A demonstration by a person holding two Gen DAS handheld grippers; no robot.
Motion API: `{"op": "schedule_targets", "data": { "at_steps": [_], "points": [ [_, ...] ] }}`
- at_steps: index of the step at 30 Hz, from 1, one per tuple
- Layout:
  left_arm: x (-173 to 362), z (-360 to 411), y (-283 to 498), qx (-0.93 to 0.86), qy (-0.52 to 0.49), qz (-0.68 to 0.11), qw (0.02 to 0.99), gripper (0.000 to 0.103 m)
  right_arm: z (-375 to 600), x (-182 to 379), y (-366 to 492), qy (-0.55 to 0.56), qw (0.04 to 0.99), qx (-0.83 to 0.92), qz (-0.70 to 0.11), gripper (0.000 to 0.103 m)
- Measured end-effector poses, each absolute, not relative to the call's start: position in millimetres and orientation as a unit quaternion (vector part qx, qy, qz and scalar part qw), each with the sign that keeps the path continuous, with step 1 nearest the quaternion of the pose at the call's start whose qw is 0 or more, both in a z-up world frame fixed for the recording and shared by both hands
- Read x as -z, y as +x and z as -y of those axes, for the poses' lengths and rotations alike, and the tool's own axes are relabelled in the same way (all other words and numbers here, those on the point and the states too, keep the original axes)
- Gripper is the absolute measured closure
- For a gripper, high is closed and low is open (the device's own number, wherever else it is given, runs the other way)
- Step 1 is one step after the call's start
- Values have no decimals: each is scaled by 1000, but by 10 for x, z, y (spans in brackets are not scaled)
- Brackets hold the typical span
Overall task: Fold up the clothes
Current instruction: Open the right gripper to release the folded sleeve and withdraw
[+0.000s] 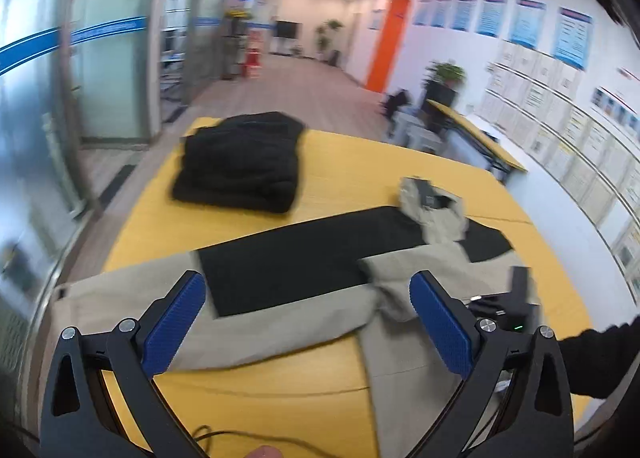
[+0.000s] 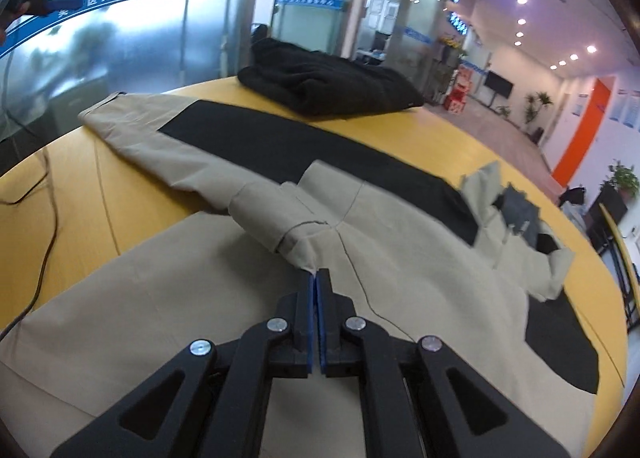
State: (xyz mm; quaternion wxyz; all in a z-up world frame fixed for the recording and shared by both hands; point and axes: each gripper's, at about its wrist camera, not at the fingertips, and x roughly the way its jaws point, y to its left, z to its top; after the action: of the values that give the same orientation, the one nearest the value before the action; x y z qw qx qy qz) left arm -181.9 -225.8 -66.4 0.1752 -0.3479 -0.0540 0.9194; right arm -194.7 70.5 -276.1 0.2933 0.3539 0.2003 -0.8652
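Across the yellow table (image 1: 344,162), seen from the left wrist: beige trousers with black panels (image 1: 280,262) spread flat over the near half, one leg running toward the left edge, the waist end rumpled near the right edge. Soft, light cloth by the look of it, limp, creasing readily; likely to sag and slide on the smooth top rather than keep a shape. Best taken at a seam, hem or waistband, where doubled layers give the pads something to bite. Folded black garment (image 1: 240,162) parked at the far left corner, apart from the trousers. Left gripper (image 1: 308,318) hanging above the near leg, jaws spread wide, blue pads well apart, nothing between them, no contact with the cloth that can be made out. Dark sleeve (image 1: 592,362) at the right edge of view, beside a small black device (image 1: 516,298) with a green light.

From the right wrist: same trousers (image 2: 168,298) filling the near table (image 2: 460,150), crotch seam dead ahead, upper leg stretching to the far left edge, black garment (image 2: 328,86) beyond at the far edge. Right gripper (image 2: 319,278) clenched tight, blue pads pressed together, tips meeting a raised ridge of beige cloth at the seam junction; a thin pinch of fabric appears caught there, though too little shows between the pads to be sure. Thin cable (image 2: 44,242) trailing over the left part of the table.
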Motion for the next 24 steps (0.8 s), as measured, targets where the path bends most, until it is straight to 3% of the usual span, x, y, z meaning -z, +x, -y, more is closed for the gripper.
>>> {"op": "schedule_targets", "data": {
  "at_steps": [6,8,10,11,12,16,21,22,24],
  "points": [
    [850,1125,-2482,-884,-356,28,302,0,-674,2825,-1804,383,306,848,-200,94],
    [1049,700,-2735,-868,-370,28,330,0,-866,2646,-1672,356,297,867,-182,83],
    [1339,287,-2909,-853,-391,14,345,0,-1202,2419,-1512,333,281,886,-157,43],
    [1503,81,-2984,-846,-402,5,349,0,-1414,2319,-1425,323,265,896,-149,29],
    [1690,-65,-3013,-838,-420,-7,349,0,-1674,2287,-1389,330,245,901,-140,26],
    [2325,-502,-3003,-813,-470,-67,337,0,-2804,2256,-1352,376,159,908,-93,25],
    [2721,-669,-2727,-830,-446,-143,303,0,-3694,2590,-1817,432,150,889,5,26],
    [2733,-699,-2719,-836,-441,-142,294,0,-3775,2751,-1920,455,131,881,-2,29],
    [2748,-751,-2727,-844,-437,-137,280,0,-3887,2996,-2043,491,99,866,-10,46]
  ]
}}
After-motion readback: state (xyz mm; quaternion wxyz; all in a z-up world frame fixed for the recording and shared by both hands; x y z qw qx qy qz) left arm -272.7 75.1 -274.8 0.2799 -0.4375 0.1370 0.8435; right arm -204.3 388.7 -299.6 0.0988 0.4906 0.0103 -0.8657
